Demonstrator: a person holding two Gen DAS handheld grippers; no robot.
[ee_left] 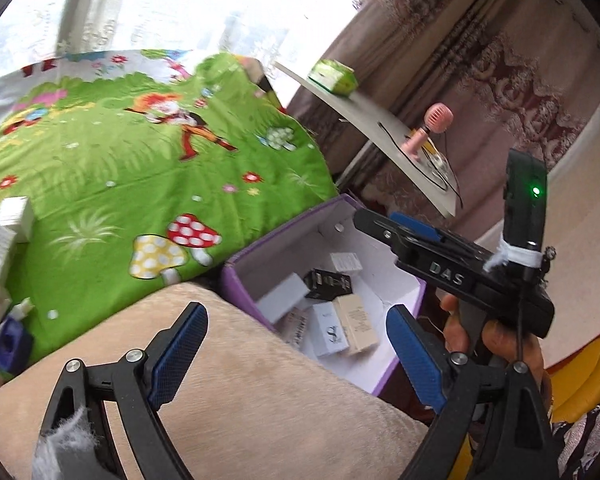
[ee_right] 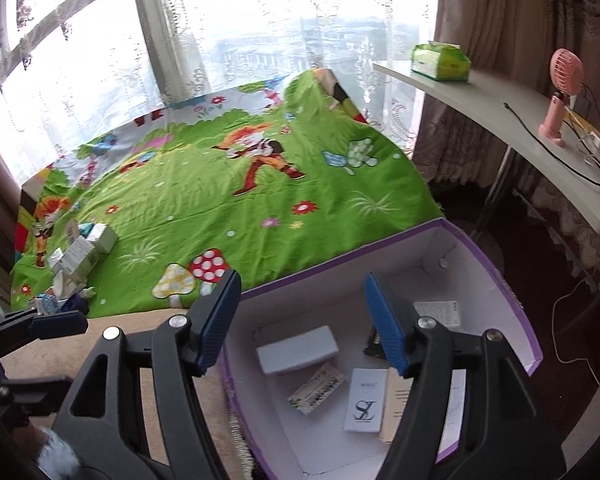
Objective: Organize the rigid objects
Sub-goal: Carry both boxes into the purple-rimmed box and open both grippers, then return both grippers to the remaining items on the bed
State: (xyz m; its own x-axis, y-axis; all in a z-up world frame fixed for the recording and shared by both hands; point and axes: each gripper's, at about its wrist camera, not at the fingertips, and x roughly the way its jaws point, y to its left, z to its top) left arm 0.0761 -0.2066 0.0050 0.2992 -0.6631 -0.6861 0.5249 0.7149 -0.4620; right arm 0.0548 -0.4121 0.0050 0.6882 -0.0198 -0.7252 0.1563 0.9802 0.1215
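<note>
Left hand-held gripper: jaws spread wide, nothing between them, above a beige plush cushion.
Right hand-held gripper: jaws partly spread, nothing between the blue pads, poised over the purple box.
Purple box: open, white inside, just beside the bed's near edge; small cartons lie loose on its floor.
Bed: green cartoon sheet; more small boxes are clustered at its left edge, well apart from the purple box.
Table: beyond, bearing a green tissue pack and a pink fan.
</note>
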